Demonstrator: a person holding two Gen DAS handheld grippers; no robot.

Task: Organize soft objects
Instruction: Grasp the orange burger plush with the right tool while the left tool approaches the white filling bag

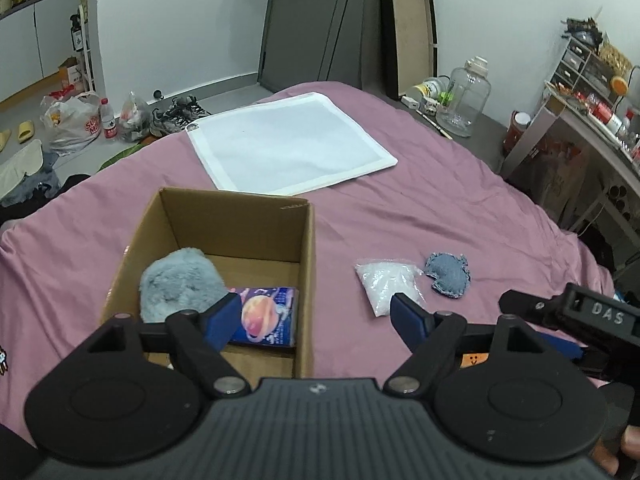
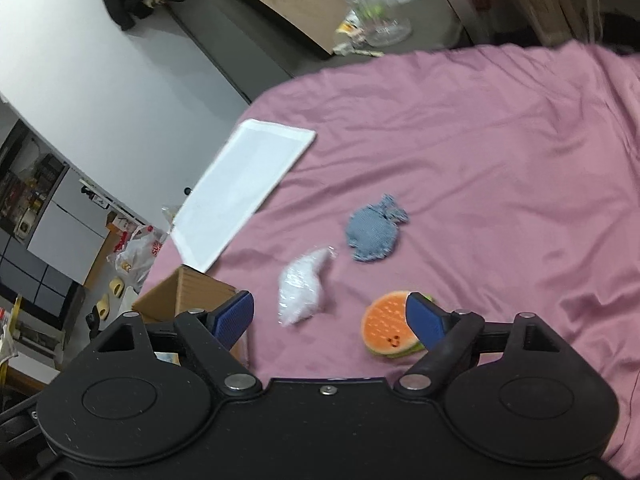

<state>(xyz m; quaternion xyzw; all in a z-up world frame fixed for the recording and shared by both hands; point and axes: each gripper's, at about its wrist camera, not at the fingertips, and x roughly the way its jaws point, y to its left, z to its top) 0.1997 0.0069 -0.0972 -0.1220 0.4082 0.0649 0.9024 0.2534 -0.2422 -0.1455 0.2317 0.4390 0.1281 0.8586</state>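
The left hand-held gripper (image 1: pixel 312 312) is hovering wide open and empty at the cardboard box (image 1: pixel 240 216), which is holding a grey fluffy toy (image 1: pixel 180 284). The right hand-held gripper (image 2: pixel 330 316), also open, is hanging over the pink bed (image 2: pixel 480 160); the orange plush (image 2: pixel 386 322) is lying by its right finger, with the white bag (image 2: pixel 302 288) and denim pouch (image 2: pixel 374 232) farther off.

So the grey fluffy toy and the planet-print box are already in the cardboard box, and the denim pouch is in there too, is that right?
Not quite: the grey fluffy toy and planet-print box are in the cardboard box, but the denim pouch lies on the pink bedspread, as the left wrist view shows.
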